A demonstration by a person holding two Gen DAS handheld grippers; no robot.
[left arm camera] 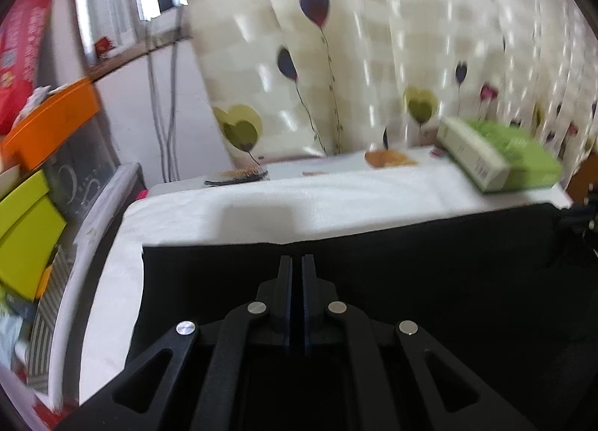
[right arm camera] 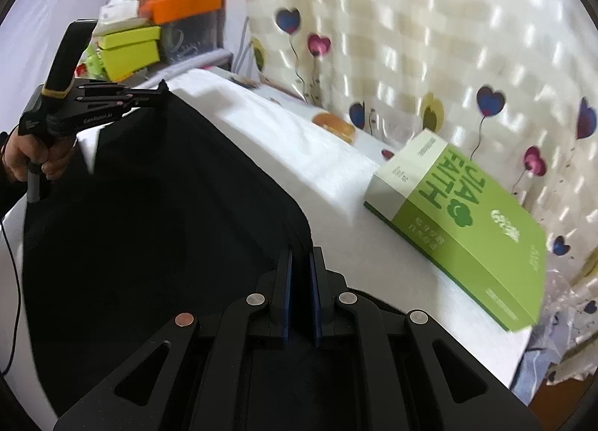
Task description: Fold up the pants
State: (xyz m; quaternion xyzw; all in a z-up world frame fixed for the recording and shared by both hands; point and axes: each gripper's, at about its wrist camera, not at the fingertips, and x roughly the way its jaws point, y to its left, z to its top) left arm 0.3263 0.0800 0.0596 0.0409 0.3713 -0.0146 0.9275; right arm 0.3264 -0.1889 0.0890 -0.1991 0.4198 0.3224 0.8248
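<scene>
Left wrist view: left gripper (left arm camera: 296,262) low in the foreground, over black pants (left arm camera: 411,281).
Left jaws: drawn together to a thin slit; the cloth under them is as dark as the fingers, so whether fabric is pinched between them cannot be told from this view.
Pants: spread on the white-covered counter (left arm camera: 299,206), far edge running straight across, near-left corner just ahead and to the left of the fingertips.
Counter, far side: a hairbrush (left arm camera: 239,175) at the left, an orange patch (left arm camera: 387,159) in the middle, a green and white box (left arm camera: 497,154) at the right.
Backdrop: a cream curtain (left arm camera: 336,38) printed with heart-shaped balloons; stacked orange and lime boxes (left arm camera: 37,154) at the left.

Right wrist view: right gripper (right arm camera: 301,255) at the bottom centre.
Right jaws: narrow, pressed on a bunched edge of the black pants (right arm camera: 149,206) that rises between the fingers.
Pants here: draped from that grip across to the left gripper (right arm camera: 159,92), whose tips meet the far corner of the cloth, lifted off the counter (right arm camera: 299,139).
Hand: a hand (right arm camera: 28,156) wraps the left gripper's handle at the left edge.
Box: the green box (right arm camera: 467,229), reading "JIA FAITH", lies flat on the counter to the right of the pants, apart from them.
</scene>
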